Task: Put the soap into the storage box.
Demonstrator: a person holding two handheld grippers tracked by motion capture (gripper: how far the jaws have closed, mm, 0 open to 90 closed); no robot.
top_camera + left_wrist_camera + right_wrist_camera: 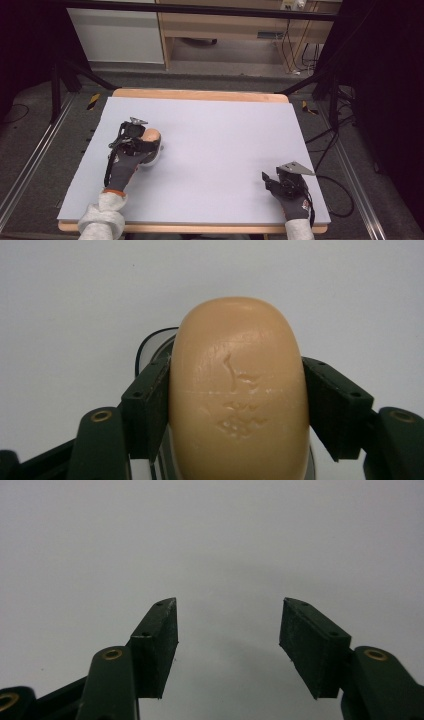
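A peach-coloured bar of soap (239, 390) with faint embossed marks stands between the jaws of my left gripper (239, 412), which is shut on its two sides. In the high view the soap (152, 134) is at the left of the mat, held by the left gripper (149, 143) just over a small white dish (154, 159). Part of that dish's pale rim (151, 346) peeks out behind the soap. My right gripper (268, 179) rests near the front right of the mat. Its jaws are open, with only bare mat between the fingertips of the right gripper (227, 617).
A pale lavender-grey mat (225, 135) covers the wooden table (200, 94). Black frame legs and cables stand on the floor to both sides, and wooden furniture (225, 30) stands beyond the far edge.
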